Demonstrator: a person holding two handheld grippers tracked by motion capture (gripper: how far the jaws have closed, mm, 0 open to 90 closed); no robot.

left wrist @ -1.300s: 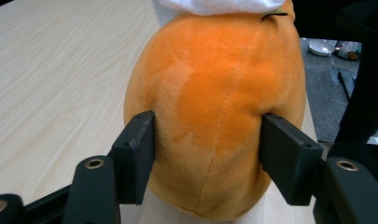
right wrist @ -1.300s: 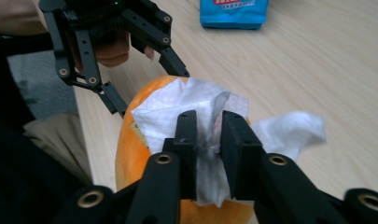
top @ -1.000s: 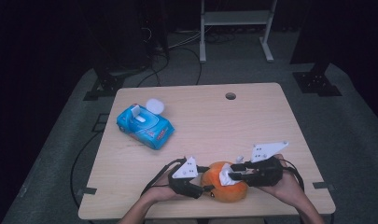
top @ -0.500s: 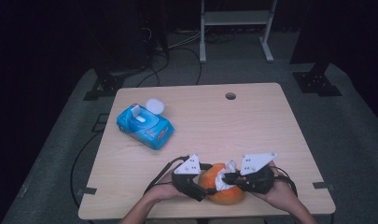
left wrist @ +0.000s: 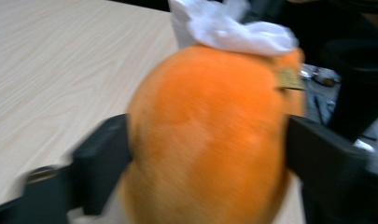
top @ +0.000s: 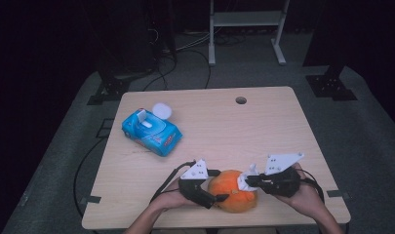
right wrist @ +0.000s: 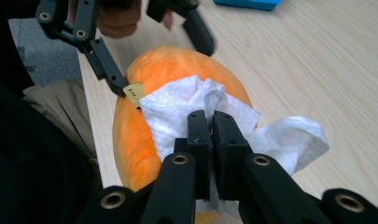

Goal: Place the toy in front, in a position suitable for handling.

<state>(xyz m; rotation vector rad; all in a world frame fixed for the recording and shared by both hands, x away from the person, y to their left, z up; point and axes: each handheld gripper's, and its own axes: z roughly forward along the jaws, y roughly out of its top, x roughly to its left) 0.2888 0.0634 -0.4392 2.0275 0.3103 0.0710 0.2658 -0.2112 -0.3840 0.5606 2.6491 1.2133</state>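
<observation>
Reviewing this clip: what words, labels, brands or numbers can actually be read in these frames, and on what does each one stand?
Nothing can be read for sure.
Small tan tag on the orange plush toy: dark marks, too small and blurred to read.
Blue wipes pack: red and white print on its side, too small to read.
White wipe: no print visible.

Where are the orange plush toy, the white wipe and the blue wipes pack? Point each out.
orange plush toy (top: 232, 191): high view, its top.
white wipe (right wrist: 182, 108): right gripper view, its crumpled middle.
blue wipes pack (top: 153, 134): high view, its top face.
</observation>
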